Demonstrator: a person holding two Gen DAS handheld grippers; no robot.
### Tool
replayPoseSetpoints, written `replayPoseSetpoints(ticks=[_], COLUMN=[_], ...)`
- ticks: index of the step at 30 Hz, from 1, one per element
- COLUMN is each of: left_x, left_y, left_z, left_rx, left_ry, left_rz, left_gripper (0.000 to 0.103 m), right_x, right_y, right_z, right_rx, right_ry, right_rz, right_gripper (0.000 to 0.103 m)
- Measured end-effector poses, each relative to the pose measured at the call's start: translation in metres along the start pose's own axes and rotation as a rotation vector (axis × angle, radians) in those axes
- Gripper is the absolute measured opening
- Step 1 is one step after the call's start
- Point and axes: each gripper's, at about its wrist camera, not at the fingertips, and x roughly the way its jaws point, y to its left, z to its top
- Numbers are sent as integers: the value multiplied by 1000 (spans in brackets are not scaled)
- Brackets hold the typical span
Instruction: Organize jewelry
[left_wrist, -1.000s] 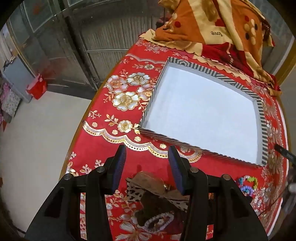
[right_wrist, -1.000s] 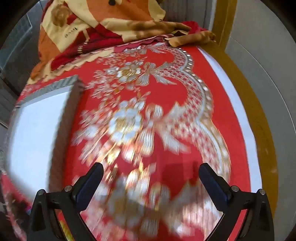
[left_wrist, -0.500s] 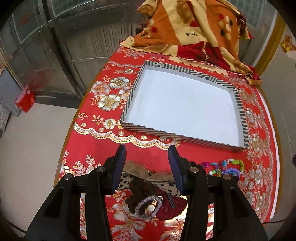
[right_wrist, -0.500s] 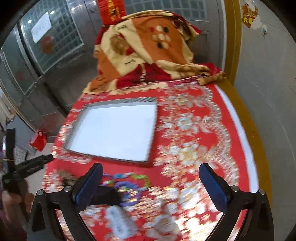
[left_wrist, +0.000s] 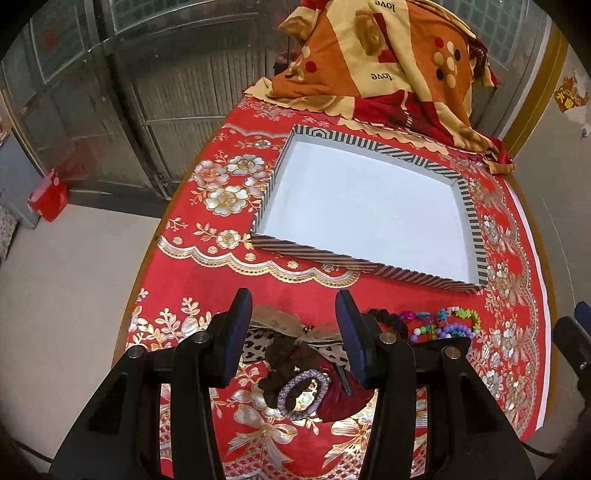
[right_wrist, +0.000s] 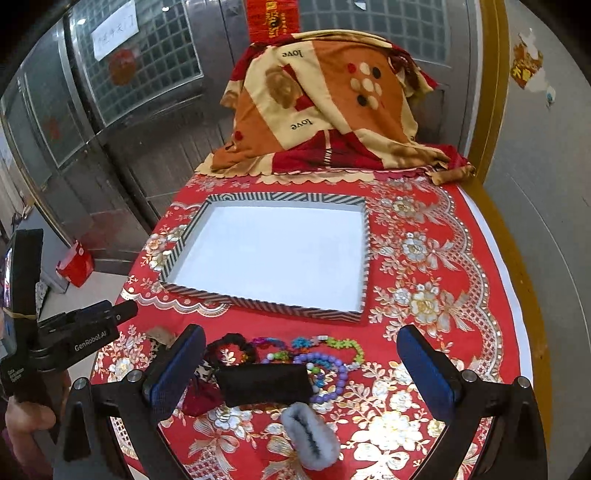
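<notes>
A shallow striped box with a white floor (left_wrist: 369, 206) (right_wrist: 280, 251) lies empty on the red tablecloth. In front of it lie colourful bead bracelets (left_wrist: 447, 325) (right_wrist: 321, 358), a black scrunchie (right_wrist: 231, 347), a black pouch (right_wrist: 262, 384), a grey furry clip (right_wrist: 310, 439), a purple bead bracelet (left_wrist: 303, 393) and a leopard bow hair tie (left_wrist: 291, 332). My left gripper (left_wrist: 293, 332) is open above the bow and bracelet pile. My right gripper (right_wrist: 301, 369) is wide open above the pouch and beads. The left gripper also shows in the right wrist view (right_wrist: 92, 325).
A folded orange and red blanket (right_wrist: 325, 107) lies at the table's far end. A red box (left_wrist: 48, 199) sits on the floor to the left. Metal doors stand behind the table, and a wall runs along its right side.
Both grippers have pulled back and risen, so the whole box and the jewelry pile have come into view. The right view has swung left from the bare tablecloth. Jaws unchanged.
</notes>
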Motion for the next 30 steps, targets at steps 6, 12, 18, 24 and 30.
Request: replayPoseSetpoints(ticks=[6, 12, 18, 24, 30], left_x=[-5, -6, -7, -5, -4], left_y=[5, 7, 5, 2, 1], left_z=[2, 4, 5, 4, 4], left_rx=[-5, -7, 7, 14, 15], left_ry=[-8, -9, -20, -11, -7], left_rz=[13, 12, 10, 10, 6], left_gripper=[46, 46, 46, 46, 46], right_x=[5, 9, 12, 17, 19], right_y=[14, 21, 23, 19, 19], right_z=[1, 2, 1, 2, 2], right_rx=[-19, -27, -28, -4, 2], right_ry=[3, 9, 16, 37, 44], right_rz=[-23, -30, -34, -31, -32], right_gripper=[103, 103, 103, 103, 103])
